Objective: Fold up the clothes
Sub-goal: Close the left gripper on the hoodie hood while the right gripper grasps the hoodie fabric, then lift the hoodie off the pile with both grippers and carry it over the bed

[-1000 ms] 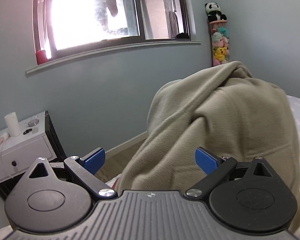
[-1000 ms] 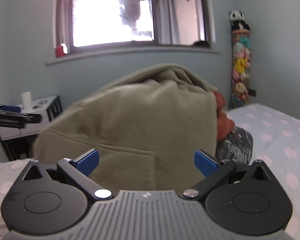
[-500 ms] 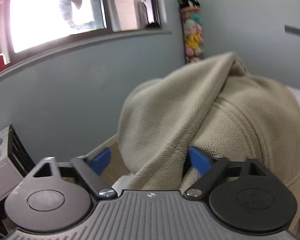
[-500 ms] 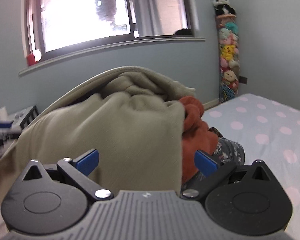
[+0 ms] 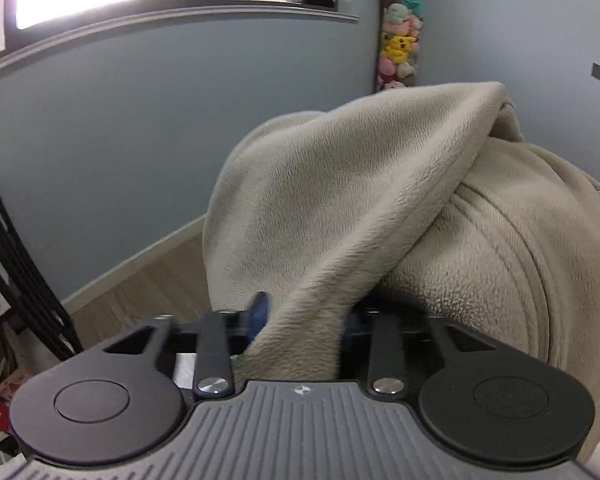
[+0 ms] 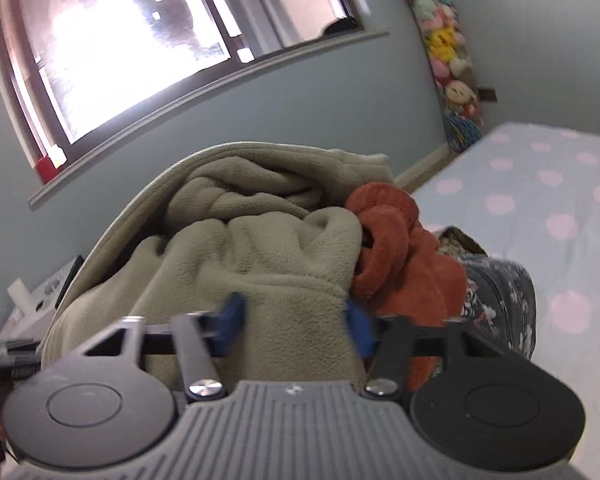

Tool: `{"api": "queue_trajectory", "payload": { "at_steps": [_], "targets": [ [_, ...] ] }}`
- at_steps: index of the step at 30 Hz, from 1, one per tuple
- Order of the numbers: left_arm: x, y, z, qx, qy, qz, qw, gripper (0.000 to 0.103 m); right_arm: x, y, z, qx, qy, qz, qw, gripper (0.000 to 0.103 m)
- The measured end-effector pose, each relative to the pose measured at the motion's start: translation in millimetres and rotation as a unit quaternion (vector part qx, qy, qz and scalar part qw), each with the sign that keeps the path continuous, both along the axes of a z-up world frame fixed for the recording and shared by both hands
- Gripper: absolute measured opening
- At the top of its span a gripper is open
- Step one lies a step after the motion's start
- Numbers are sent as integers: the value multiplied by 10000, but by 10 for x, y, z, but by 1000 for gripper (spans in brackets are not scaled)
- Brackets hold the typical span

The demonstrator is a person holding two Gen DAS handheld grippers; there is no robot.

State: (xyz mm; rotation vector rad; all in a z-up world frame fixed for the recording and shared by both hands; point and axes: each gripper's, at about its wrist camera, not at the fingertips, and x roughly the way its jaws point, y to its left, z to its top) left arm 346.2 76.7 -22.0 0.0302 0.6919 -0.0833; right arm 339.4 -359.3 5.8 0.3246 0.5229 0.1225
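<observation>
The beige fleece (image 5: 380, 208) sits in a big lump on the near left part of the bed (image 6: 560, 208), on top of the pile. Both grippers have just been closing on it. The left gripper (image 5: 304, 320) pinches a fold of fleece between its blue pads. The right gripper (image 6: 296, 320) squeezes a thick bunch of it too.

I think a few things could go wrong. The fleece is soft and thick, so a thin pinch might slip out when it is lifted. Each gripper may hold more than one layer, and then the fleece would come up twisted and not open flat. The orange cloth (image 6: 400, 252) touches the fleece just on its right, with the flowery cloth (image 6: 500, 300) next to that. They could get dragged along. The floor (image 5: 140, 292) is past the near left edge of the bed, so a loose end could slide off.

I can see no words or labels to read anywhere.
</observation>
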Motion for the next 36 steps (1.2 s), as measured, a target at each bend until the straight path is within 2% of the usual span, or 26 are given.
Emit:
{"api": "queue_trajectory", "payload": {
  "at_steps": [2,5,10,14,15,16,20,25,28,30,33,36],
  "targets": [
    [-5,-3,90,-41,-8,151,9999,18,-77,67,76,-190,-148,117,9996,24],
    [-2,67,326,-320,-107,358,9988,16,-163,112,223,-146,-312,247,9991,17],
    [-136,-34,926,-256,-676,278,9970,15,-277,171,500,224,-622,385,9971,13],
    [-371,-162,1540,-405,-1219,67,9917,14,-395,249,775,521,-930,377,9936,12],
    [-450,-198,1667,-512,-1260,-598,9889,14,-440,273,867,572,-1031,373,9923,12],
    [-534,-237,1796,-606,-1307,-1205,9822,14,-493,291,959,614,-1146,370,9908,12],
    [-1008,-456,2318,-655,-2028,-1577,9642,14,-941,285,1477,514,-2081,256,9764,11],
    [-1587,-758,2774,-917,-2507,-2132,9398,14,-1758,36,2160,240,-2932,-142,9556,11],
    [-1864,-1012,2809,-984,-2556,-2505,9285,14,-2353,-218,2430,-166,-3208,-564,9453,11],
    [-2028,-1212,2785,-1049,-2565,-2735,9211,14,-2706,-441,2485,-271,-3279,-870,9403,11],
    [-2101,-1565,2616,-1261,-2315,-3075,9143,14,-3322,-787,2501,-612,-3318,-1484,9296,11],
    [-2171,-1934,2358,-1452,-1986,-3367,9089,14,-3872,-1222,2376,-851,-3154,-2104,9214,11]
  ]
}}
